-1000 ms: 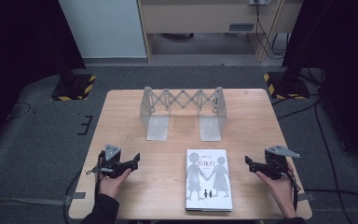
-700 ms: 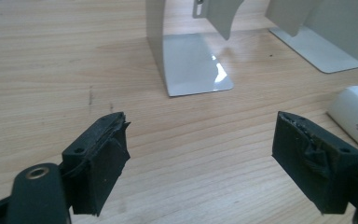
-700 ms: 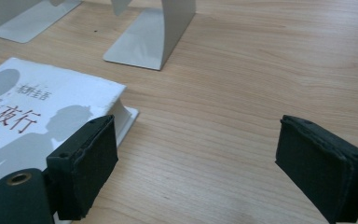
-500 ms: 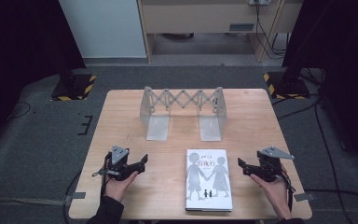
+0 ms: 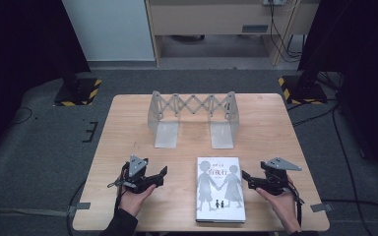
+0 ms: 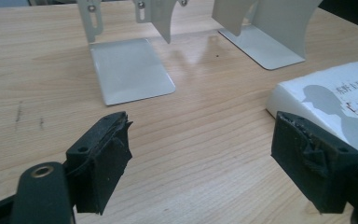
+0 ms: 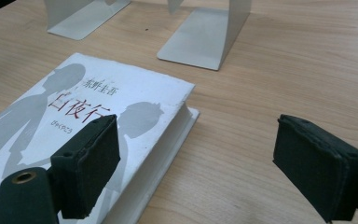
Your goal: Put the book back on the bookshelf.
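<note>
Flat on the wooden table [image 5: 128,123] lies a white book [image 5: 219,189] with grey figures on its cover, near the front edge and between the two hands. Just left of it the left gripper [image 5: 158,175] points toward the book, jaws apart with nothing between them — they have just been closing slightly. On the other side the right gripper [image 5: 247,179] faces the book's right edge, jaws spread wide and empty. Farther back stands a metal expanding book rack [image 5: 193,118].

Bare table [image 5: 275,132] flanks book [image 5: 220,189]; rack [image 5: 193,115] behind.
</note>
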Demonstrator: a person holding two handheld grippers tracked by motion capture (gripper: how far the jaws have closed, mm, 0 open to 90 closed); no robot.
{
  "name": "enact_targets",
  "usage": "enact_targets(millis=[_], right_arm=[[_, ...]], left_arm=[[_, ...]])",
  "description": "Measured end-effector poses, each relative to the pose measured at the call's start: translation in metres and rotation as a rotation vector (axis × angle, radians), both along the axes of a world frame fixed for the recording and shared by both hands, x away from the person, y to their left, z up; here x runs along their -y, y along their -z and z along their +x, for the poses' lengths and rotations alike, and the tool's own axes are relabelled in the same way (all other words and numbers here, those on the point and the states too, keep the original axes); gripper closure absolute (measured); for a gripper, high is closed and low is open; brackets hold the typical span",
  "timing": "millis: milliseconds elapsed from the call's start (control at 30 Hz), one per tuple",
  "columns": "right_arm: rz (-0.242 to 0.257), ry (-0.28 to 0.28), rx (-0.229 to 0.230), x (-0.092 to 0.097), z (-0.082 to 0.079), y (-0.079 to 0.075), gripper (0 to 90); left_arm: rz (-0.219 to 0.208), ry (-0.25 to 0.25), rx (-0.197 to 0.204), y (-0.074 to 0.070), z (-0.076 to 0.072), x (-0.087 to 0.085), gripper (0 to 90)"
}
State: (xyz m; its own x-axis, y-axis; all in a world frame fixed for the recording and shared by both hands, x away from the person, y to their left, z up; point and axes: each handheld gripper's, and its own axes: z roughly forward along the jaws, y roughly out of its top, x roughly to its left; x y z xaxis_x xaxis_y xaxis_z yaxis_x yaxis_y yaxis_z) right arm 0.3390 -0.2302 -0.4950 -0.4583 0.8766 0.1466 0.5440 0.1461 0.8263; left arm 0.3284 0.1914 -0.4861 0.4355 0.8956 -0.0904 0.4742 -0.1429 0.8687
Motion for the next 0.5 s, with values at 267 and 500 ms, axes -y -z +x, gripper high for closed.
enact_targets(millis=[267, 500], right_arm=[[0.001, -0.027, -0.016, -0.009, -0.002, 0.003, 14.5], [0.016, -0.059, -0.023, -0.017, -0.003, 0.007, 15.1]], left_arm=[[0.000, 0.044, -0.007, 0.002, -0.002, 0.016, 19.4], [0.006, 0.080, -0.012, 0.005, -0.005, 0.032, 19.6]])
